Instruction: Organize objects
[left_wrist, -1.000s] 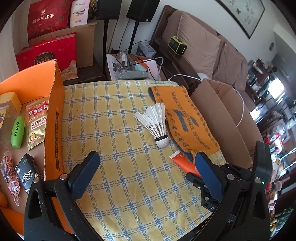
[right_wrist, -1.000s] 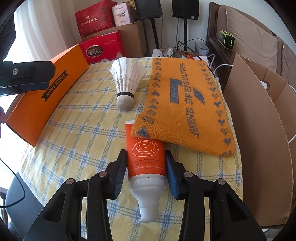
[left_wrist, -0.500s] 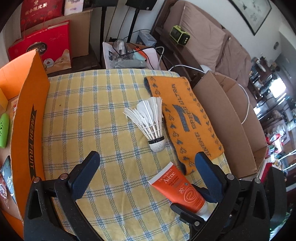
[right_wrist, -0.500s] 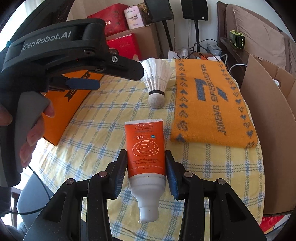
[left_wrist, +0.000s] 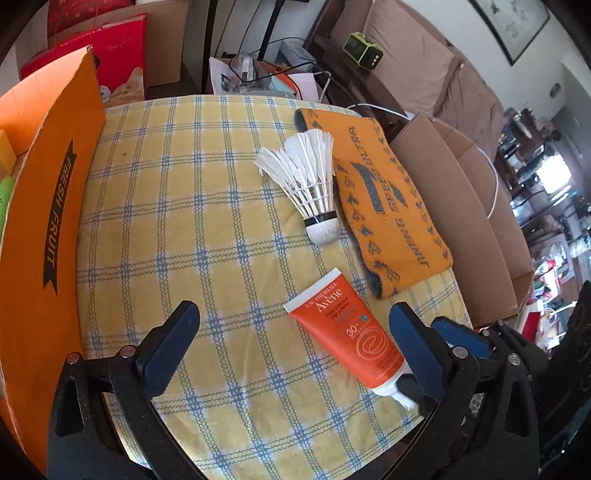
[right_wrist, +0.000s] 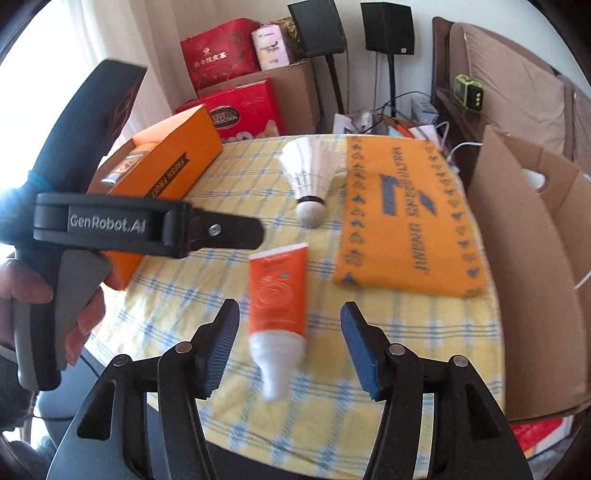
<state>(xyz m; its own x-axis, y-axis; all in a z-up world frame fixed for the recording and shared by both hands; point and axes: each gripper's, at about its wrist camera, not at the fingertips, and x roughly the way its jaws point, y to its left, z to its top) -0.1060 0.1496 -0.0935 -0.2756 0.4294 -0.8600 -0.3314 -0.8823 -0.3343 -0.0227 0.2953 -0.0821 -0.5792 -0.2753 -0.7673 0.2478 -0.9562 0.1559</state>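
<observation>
1. Right gripper (right_wrist: 288, 345): jaws have just been opening and now stand apart on either side of the sunscreen tube (right_wrist: 277, 291), pads clear of it. Tube lies flat on the checked worktop (left_wrist: 177, 229), cap towards the right gripper
2. Left gripper (left_wrist: 291, 347): jaws wide, nothing between the pads. In the left wrist view the tube sits just inside the right-hand jaw, slanted, cap end down by that jaw
3. Other items: shuttlecock (left_wrist: 314, 188) on its side, cork touching or just beside the orange knitted cloth (left_wrist: 384, 206); orange box (left_wrist: 48, 229) at the worktop's left edge, already holding things
4. Judged step: handover of the tube, released by the right, to be taken by the left for the box
5. To do it well: centre the left jaws over the tube body, turn the wrist to match its slant, close on the body rather than the tapering cap end; back the right gripper away first to avoid collision
</observation>
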